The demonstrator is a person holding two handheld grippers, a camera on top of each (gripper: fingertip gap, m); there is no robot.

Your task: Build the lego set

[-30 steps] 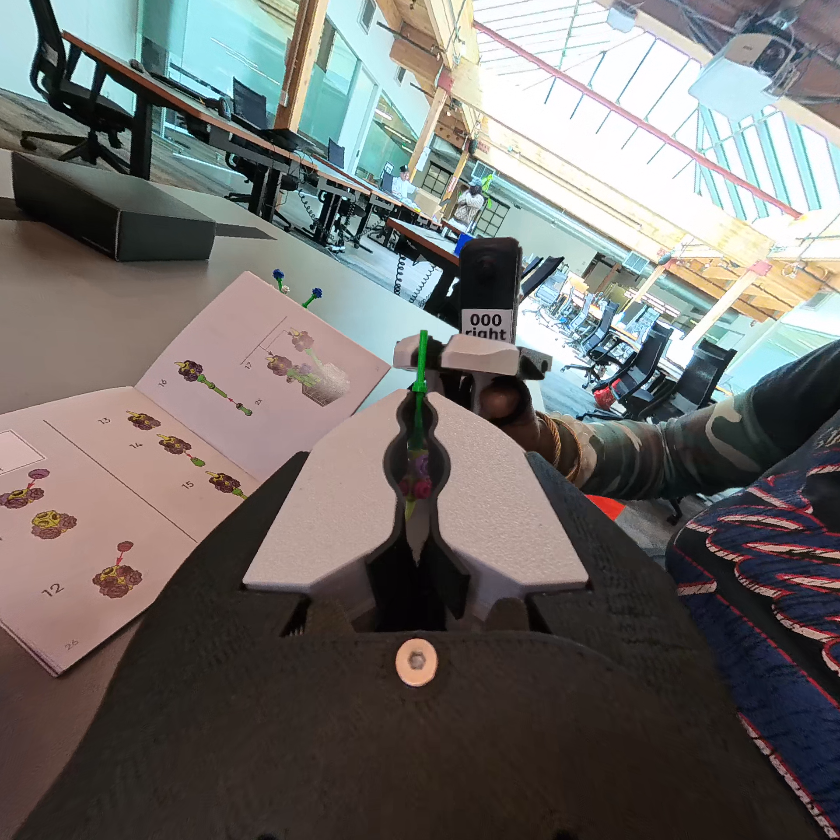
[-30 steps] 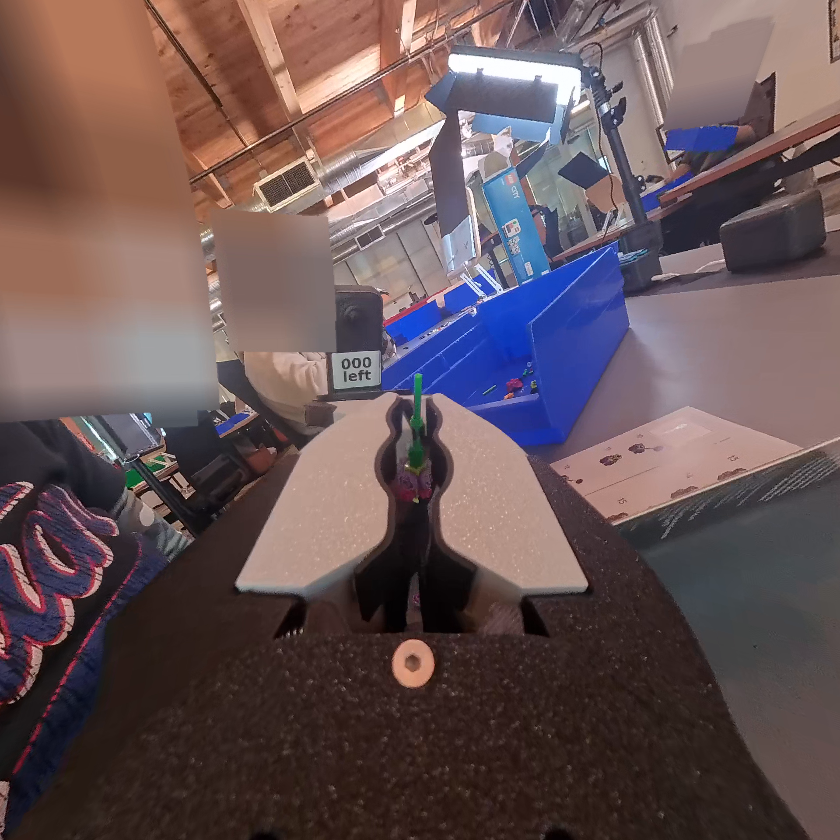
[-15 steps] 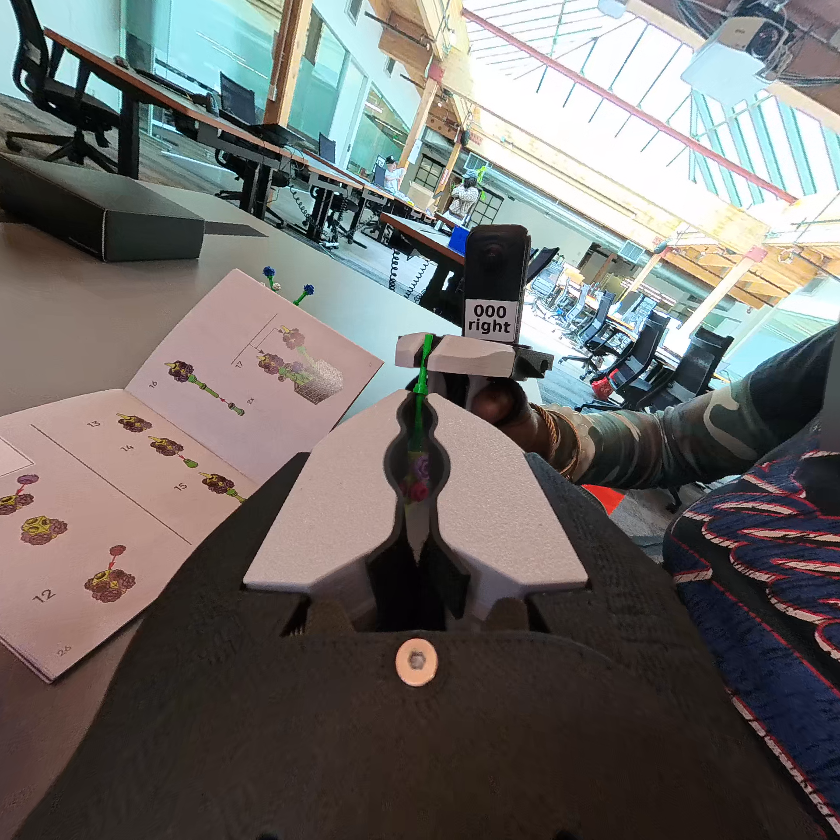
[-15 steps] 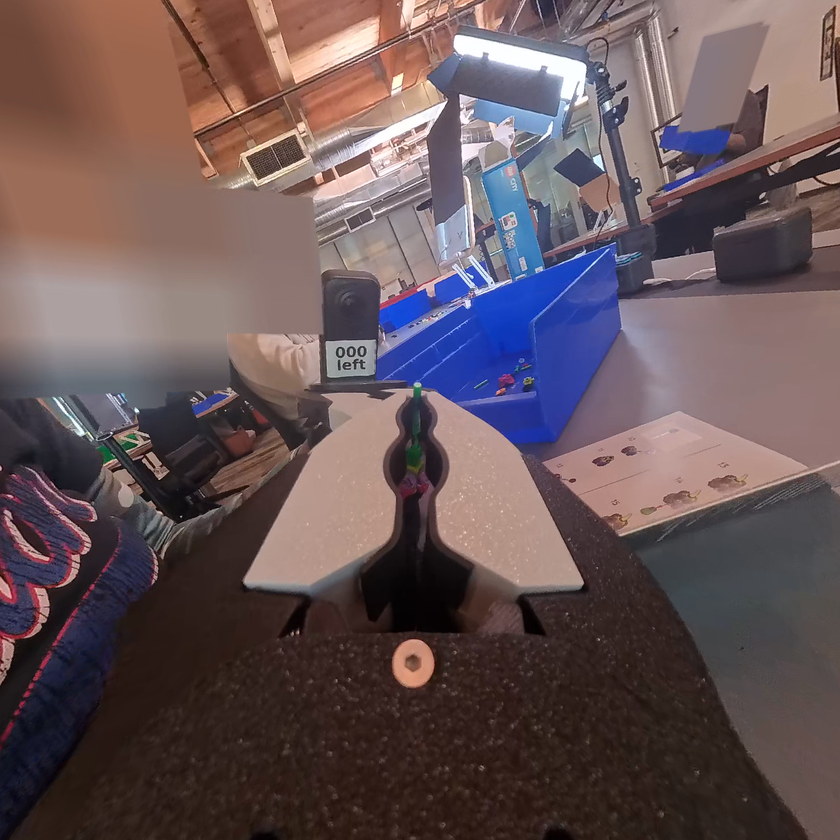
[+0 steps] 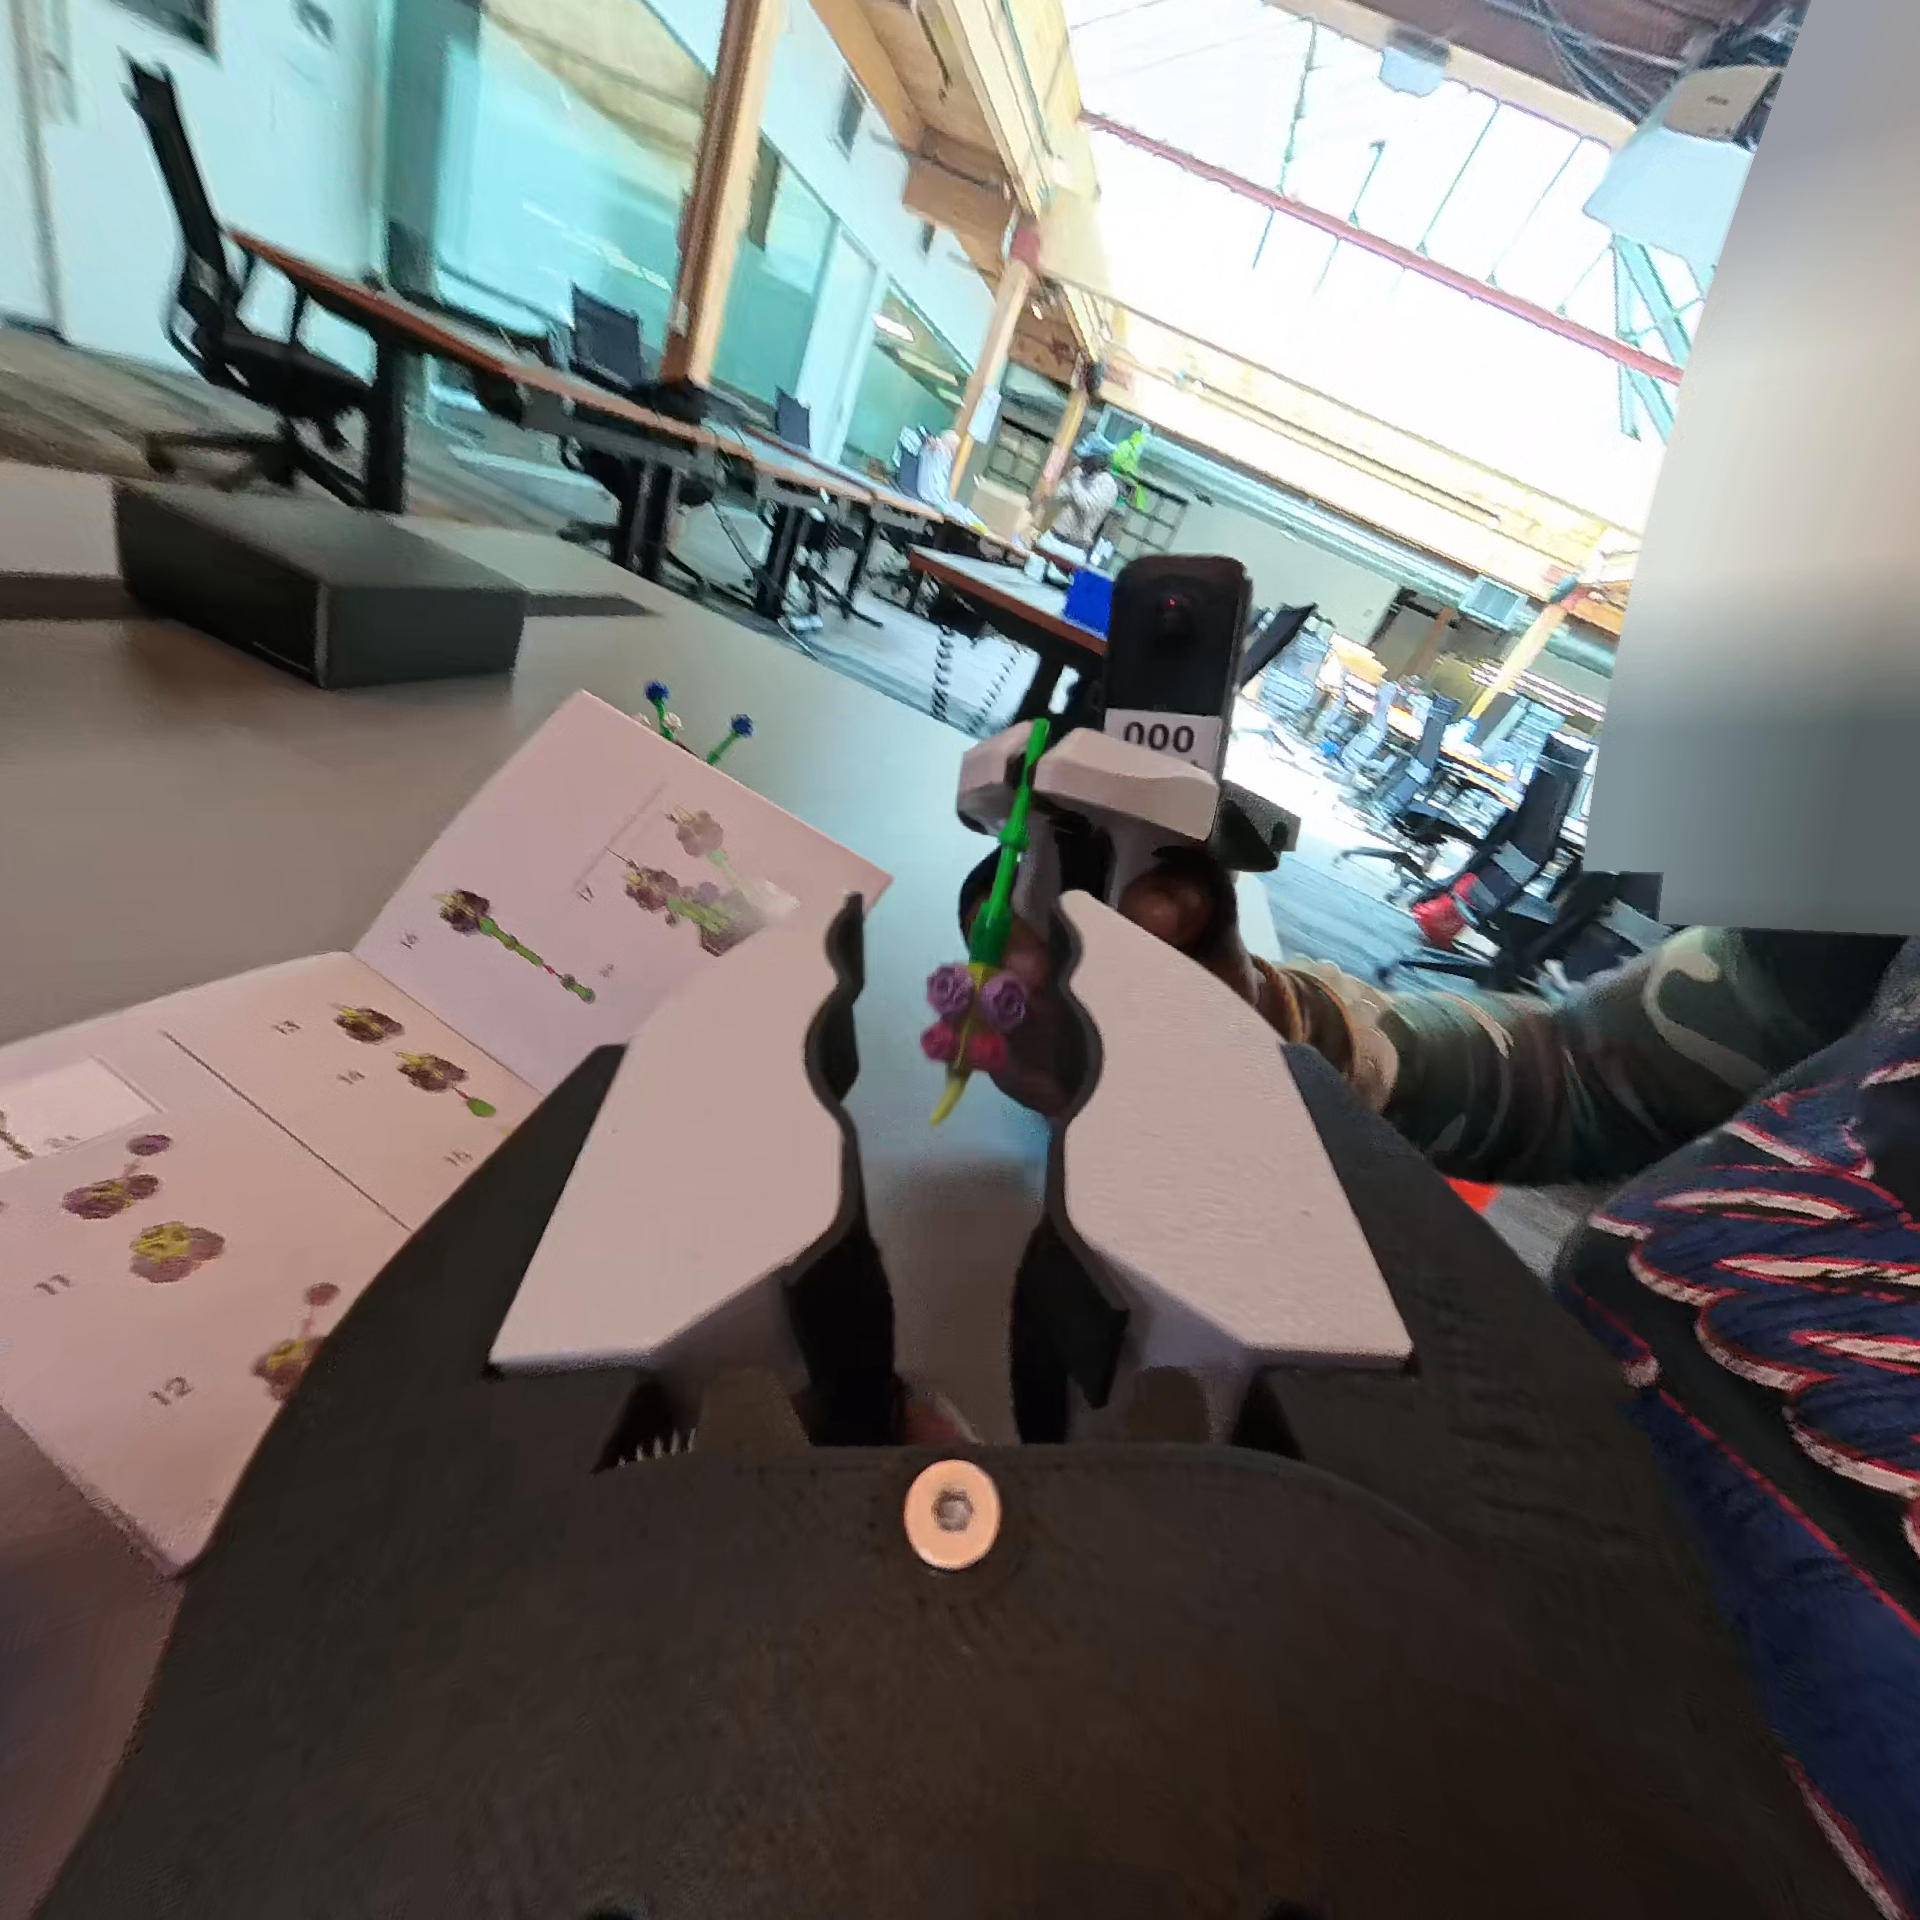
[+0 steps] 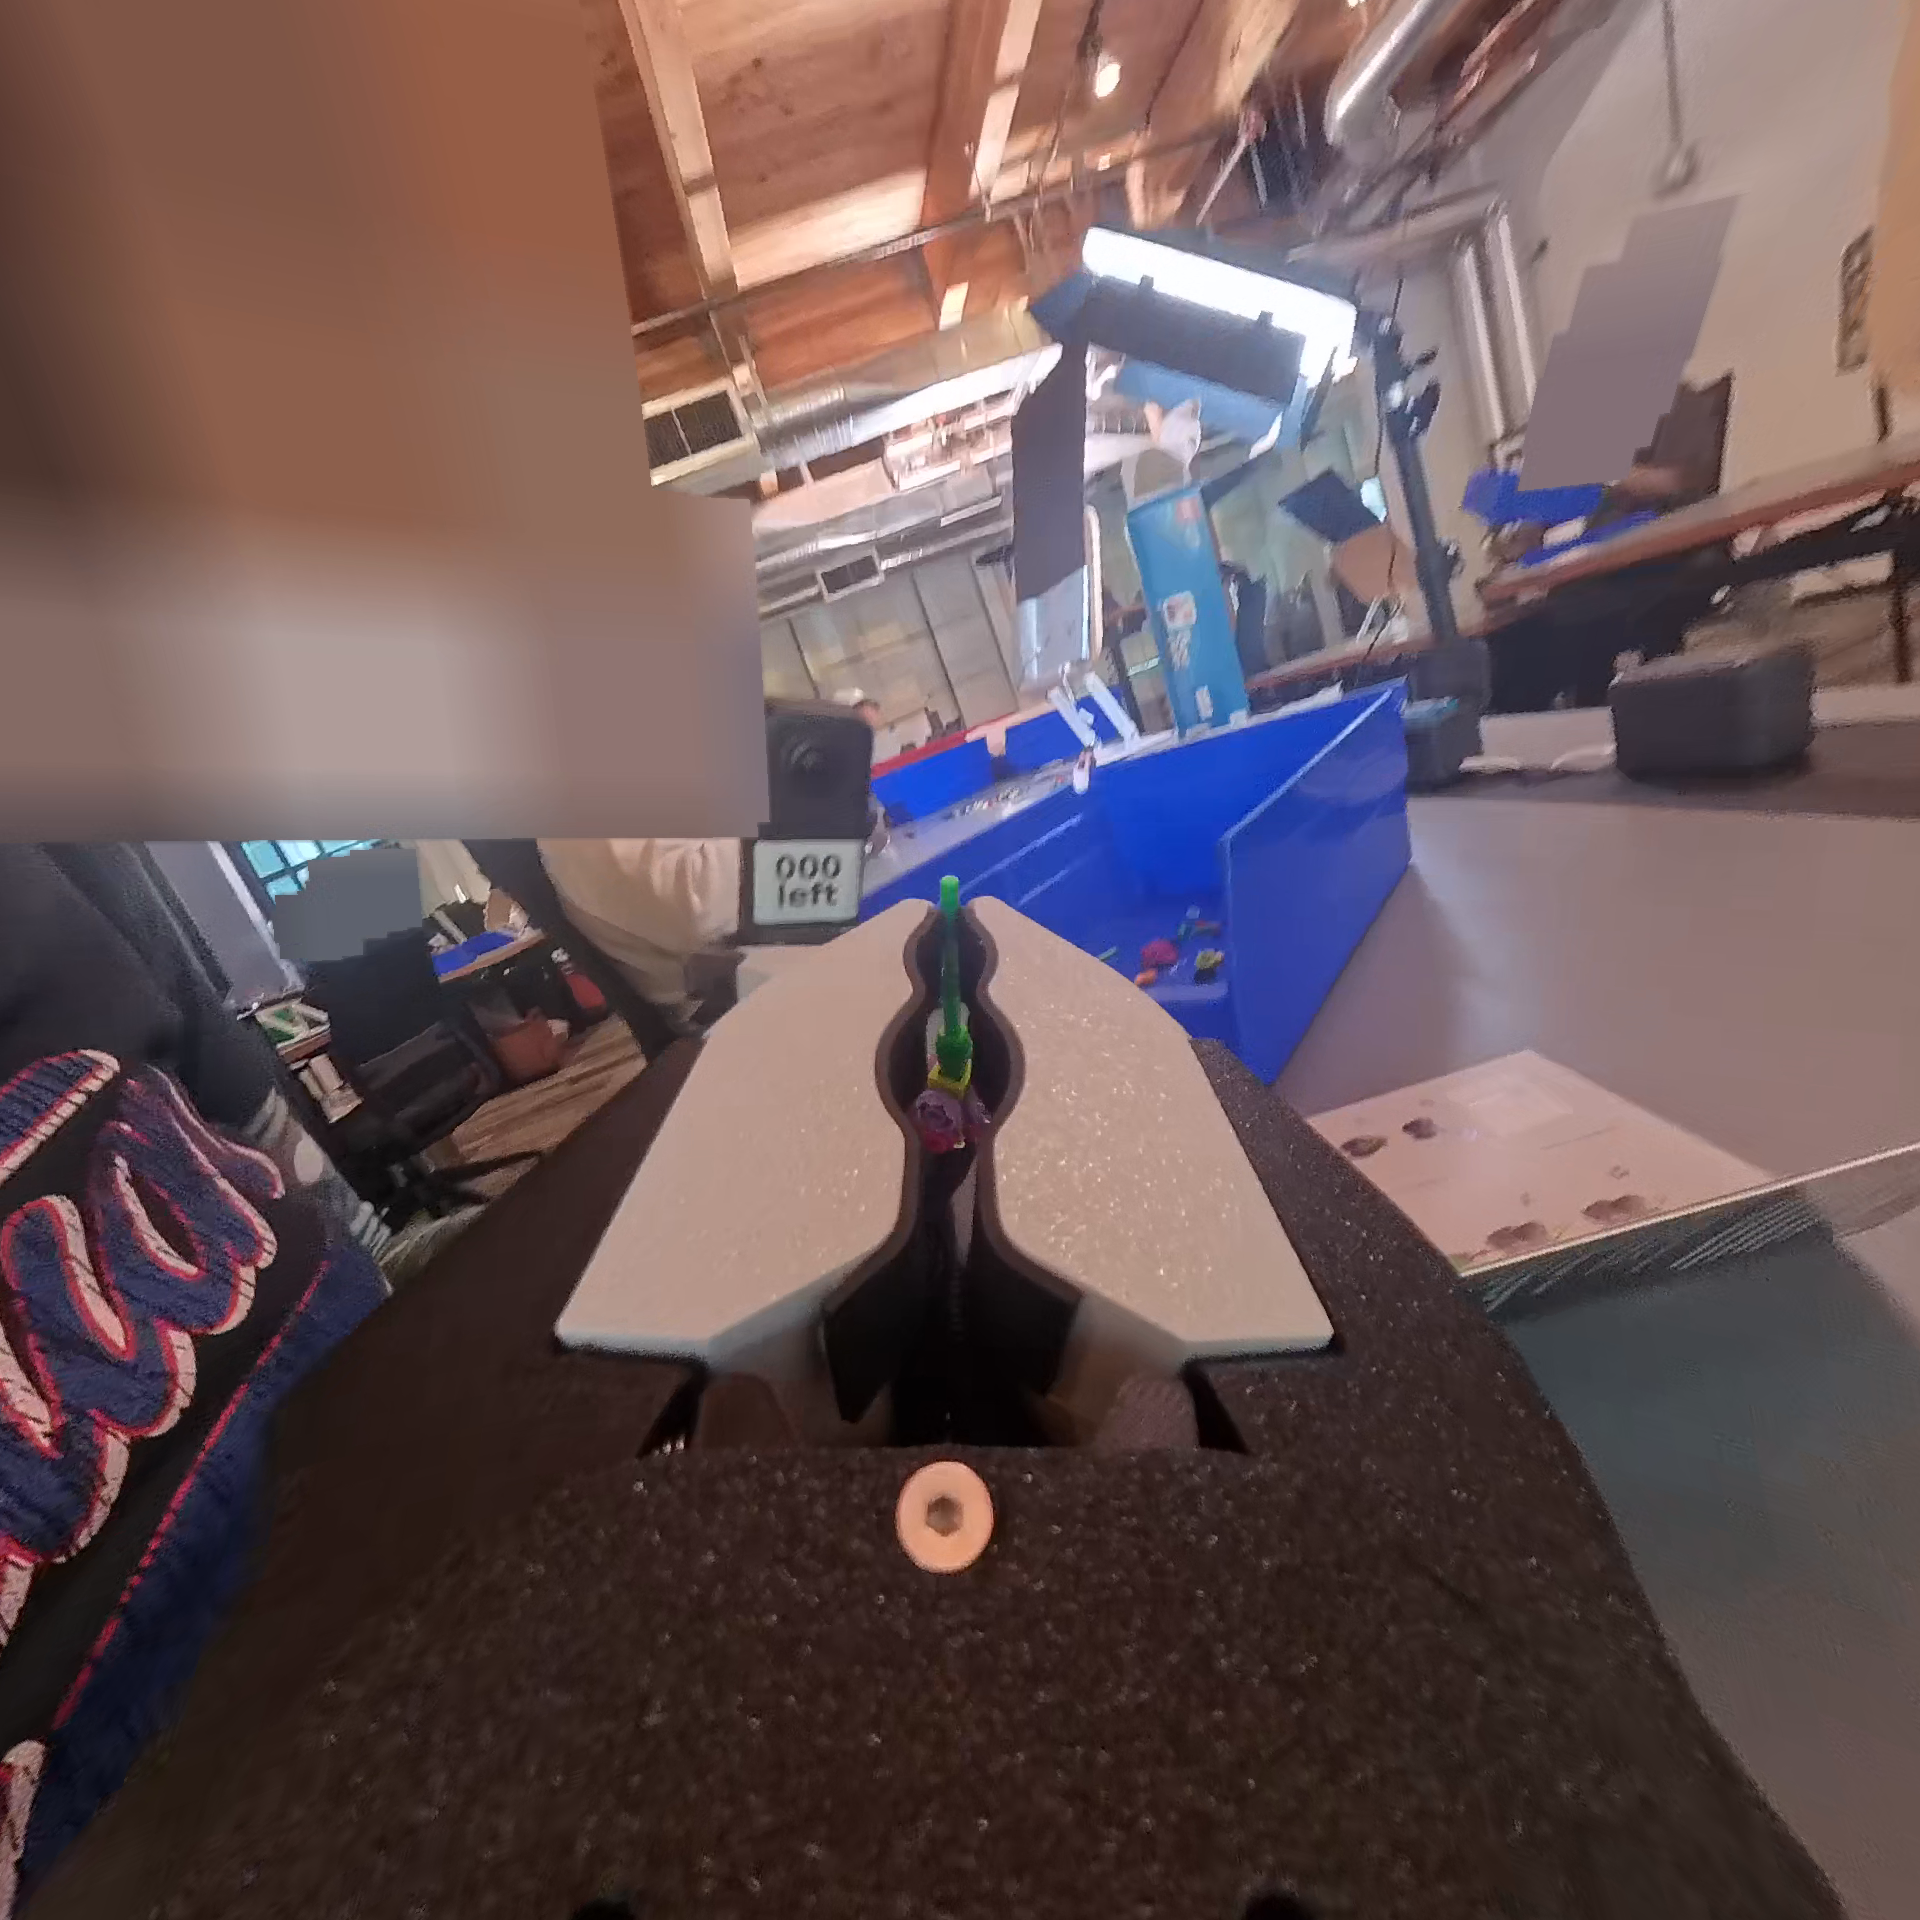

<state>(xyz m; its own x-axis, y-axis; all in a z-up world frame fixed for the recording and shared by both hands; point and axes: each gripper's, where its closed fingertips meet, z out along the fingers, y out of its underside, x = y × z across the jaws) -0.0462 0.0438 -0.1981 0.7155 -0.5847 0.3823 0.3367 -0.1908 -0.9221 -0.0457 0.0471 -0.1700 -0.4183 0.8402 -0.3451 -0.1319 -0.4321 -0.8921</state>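
The left gripper (image 5: pixel 961 961), with pale grey wavy-edged fingers on a black body, is standing with its jaws spread wide, gripping nothing. Between and just beyond those jaws a small lego flower stem (image 5: pixel 982 971), a thin green plastic rod with purple and pink blossoms and a yellow-green tip, is hanging free of both fingers. The right gripper (image 5: pixel 1023 774) is facing it from beyond the jaw tips, pinching the stem's upper end. In the right wrist view the right gripper's own jaws are pressing together on the same stem (image 6: pixel 948 1023), the green rod poking out past the fingertips and the blossoms sitting in the wavy hollow between the fingers. Left of the left jaws an open white paper instruction booklet (image 5: pixel 312 1060) is lying on the grey table (image 5: pixel 260 748). Beyond the right jaws, to the right, a blue plastic tray (image 6: pixel 1309 831) is holding loose pieces.
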